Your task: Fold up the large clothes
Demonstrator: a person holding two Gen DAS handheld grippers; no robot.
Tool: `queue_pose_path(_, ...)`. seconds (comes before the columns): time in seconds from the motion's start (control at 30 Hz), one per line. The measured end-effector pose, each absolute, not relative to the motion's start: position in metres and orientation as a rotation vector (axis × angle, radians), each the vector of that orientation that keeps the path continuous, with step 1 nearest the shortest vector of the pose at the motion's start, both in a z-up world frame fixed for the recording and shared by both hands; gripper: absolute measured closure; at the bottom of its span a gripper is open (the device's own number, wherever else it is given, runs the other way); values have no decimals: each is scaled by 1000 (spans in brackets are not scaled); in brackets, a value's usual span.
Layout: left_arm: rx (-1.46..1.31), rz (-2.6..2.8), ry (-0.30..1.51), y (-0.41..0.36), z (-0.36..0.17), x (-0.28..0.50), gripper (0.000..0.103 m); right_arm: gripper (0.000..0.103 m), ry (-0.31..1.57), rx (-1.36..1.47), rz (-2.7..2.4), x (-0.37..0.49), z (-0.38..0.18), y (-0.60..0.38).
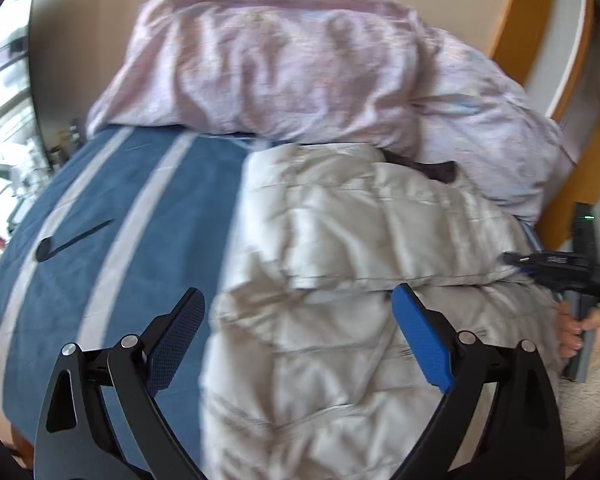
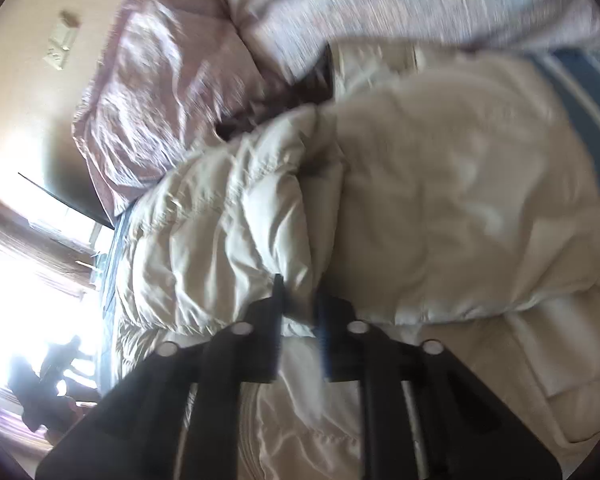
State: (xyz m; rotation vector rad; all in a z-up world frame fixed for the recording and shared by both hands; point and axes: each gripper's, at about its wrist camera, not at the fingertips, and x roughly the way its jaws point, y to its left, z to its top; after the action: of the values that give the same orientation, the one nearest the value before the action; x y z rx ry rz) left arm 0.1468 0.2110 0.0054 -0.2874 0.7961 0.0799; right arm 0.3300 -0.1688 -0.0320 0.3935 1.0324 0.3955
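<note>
**Inspector:** Handling of the garment?

**Assistant:** The puffer jacket looks light, soft and springy; the shell seems slick, so folds may slide open. Best held, I judge, at a hem or sleeve edge, pinching through the quilting.

**Inspector:** Appearance and position?

**Assistant:** Cream, quilted, creased. It lies on the blue striped bed cover, right side, with the pink duvet heaped at the far end.

**Inspector:** Tongs?

**Assistant:** Left tongs spread wide, holding nothing, above the jacket's near edge. Right tongs nearly closed, pinching a jacket fold.
</note>
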Motion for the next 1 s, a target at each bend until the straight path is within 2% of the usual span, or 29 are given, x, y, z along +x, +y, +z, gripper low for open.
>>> queue_pose_path(0.07, -295, 111, 796, 222, 1, 144, 7, 92, 995, 380, 367, 328, -26, -173)
queue_pose_path(0.2, -292, 148, 815, 238, -10, 138, 7, 92, 1091, 305, 263, 335, -52, -164)
queue_pose_path(0.43, -259, 148, 833, 246, -23, 126, 8, 89, 1129, 201, 228, 346, -64, -151)
queue_pose_path(0.53, -225, 144, 839, 247, -28, 116, 7, 72, 1116, 211, 263, 336, -50, -163)
queue_pose_path(0.6, -233, 127, 861, 250, -33, 109, 7, 45, 1069, 247, 302, 316, -34, -184)
queue_pose_path(0.67, -268, 97, 883, 254, -38, 104, 7, 34, 1034, 289, 329, 297, -24, -209)
queue_pose_path(0.77, -349, 36, 923, 262, -47, 95, 7, 27, 1013, 373, 348, 265, -15, -263)
queue_pose_path(1.0, -477, -62, 981, 266, -68, 72, 8, 26, 1088, 537, 272, 211, -43, -374)
